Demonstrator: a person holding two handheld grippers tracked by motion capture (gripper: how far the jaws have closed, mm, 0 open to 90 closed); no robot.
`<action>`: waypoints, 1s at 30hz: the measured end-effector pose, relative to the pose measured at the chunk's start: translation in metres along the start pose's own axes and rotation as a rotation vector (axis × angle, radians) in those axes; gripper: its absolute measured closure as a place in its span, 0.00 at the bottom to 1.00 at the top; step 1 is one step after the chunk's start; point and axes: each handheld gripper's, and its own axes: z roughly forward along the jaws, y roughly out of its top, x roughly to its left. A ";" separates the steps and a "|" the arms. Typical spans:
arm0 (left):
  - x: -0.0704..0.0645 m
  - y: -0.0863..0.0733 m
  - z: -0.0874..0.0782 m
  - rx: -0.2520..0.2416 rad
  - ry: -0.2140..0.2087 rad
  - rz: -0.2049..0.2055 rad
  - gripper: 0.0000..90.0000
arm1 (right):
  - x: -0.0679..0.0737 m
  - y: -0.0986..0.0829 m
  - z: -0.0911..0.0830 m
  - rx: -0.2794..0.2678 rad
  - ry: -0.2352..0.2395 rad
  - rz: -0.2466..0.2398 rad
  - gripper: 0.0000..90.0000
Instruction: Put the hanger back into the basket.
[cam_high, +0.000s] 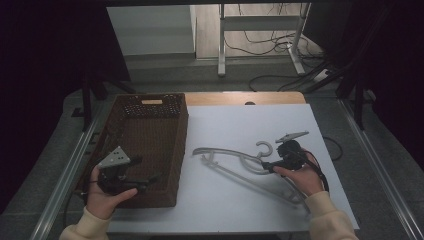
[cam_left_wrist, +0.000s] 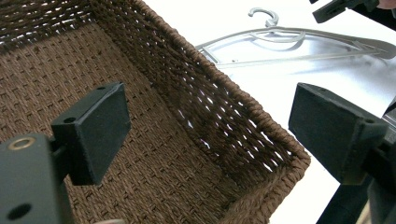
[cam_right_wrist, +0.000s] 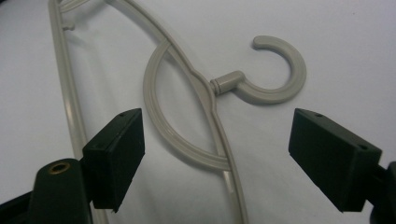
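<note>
Your right gripper (cam_right_wrist: 215, 161) hung over the white table (cam_right_wrist: 345, 56) with its 2 black jaws spread wide. Between them lay the pale plastic hanger (cam_right_wrist: 205, 93), flat on the surface, its hook (cam_right_wrist: 285, 70) curling toward the right jaw.

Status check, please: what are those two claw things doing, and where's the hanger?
Left gripper open over basket. Right gripper open above hanger, flat on table. Nothing in the way.
</note>
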 end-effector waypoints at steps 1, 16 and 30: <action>0.000 0.000 0.000 0.000 0.000 0.000 0.14 | 0.000 0.001 0.001 0.004 -0.002 -0.001 0.22; -0.001 0.002 0.000 -0.001 0.000 0.008 0.14 | 0.002 0.014 0.029 0.096 -0.045 -0.043 0.31; -0.001 0.002 0.001 0.001 0.002 0.007 0.14 | -0.002 0.014 0.045 0.161 -0.055 -0.067 0.48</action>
